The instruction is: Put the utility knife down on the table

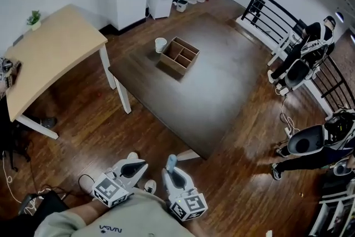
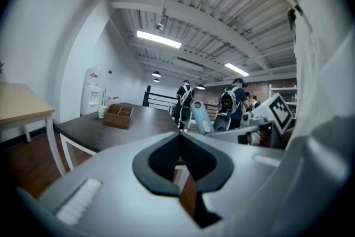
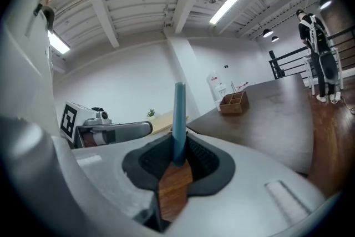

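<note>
- Right hand-held gripper (image 1: 173,170) is clamped on the utility knife (image 1: 171,161). In the right gripper view its pads (image 3: 199,161) press on the blue handle (image 3: 179,119), which stands up out of the jaws.
- The knife is not on the tabletop (image 1: 222,91). It is held in the air over the wood floor (image 1: 83,136), just short of the tabletop's near corner.
- Left hand-held gripper (image 1: 132,158) is narrow: its jaws meet with nothing between them in the left gripper view (image 2: 180,139). It is just beside the right one, also off the near edge.
- Wooden divided box (image 1: 179,55) sits near the tabletop's far left corner, with a white cup (image 1: 161,44) just beside it at that corner.
- A light wood table (image 1: 55,53) stands apart, left of the dark one.
- People (image 1: 310,41) stand along the railing (image 1: 266,8) beyond the right edge.
</note>
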The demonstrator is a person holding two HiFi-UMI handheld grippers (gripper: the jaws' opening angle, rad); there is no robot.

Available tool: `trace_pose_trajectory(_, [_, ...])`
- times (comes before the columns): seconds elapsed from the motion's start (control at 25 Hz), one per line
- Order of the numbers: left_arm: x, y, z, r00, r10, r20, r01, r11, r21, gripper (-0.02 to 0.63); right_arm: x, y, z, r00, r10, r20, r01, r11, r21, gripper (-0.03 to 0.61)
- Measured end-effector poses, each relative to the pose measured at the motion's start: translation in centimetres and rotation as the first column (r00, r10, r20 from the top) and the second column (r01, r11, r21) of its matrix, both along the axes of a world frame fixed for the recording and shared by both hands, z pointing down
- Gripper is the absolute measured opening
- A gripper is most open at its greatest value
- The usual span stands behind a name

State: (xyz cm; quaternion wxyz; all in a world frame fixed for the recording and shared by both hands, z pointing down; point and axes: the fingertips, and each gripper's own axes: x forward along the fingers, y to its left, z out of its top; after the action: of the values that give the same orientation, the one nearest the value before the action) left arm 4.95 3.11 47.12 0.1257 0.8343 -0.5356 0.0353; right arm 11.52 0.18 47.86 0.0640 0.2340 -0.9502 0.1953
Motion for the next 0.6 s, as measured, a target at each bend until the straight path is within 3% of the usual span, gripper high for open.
trace_pose_trajectory(0.24, [-1.6, -5.8, -0.4, 0.994, 0.078, -0.071, -0.076, 0.997, 0.023, 0.002, -0.1, -5.0, -0.8, 0.991, 0.114, -0.067, -0.111, 0.993, 0.036, 0.067])
trace_pose_trajectory(0.6, [-4.9, -15.1, -2.0, 0.960, 0.246, -0.136, -0.237, 0.969, 0.075, 0.002, -2.8, -12.7, -2.6, 0.949, 0.288, -0.127, -0.282, 0.957, 0.064, 0.067])
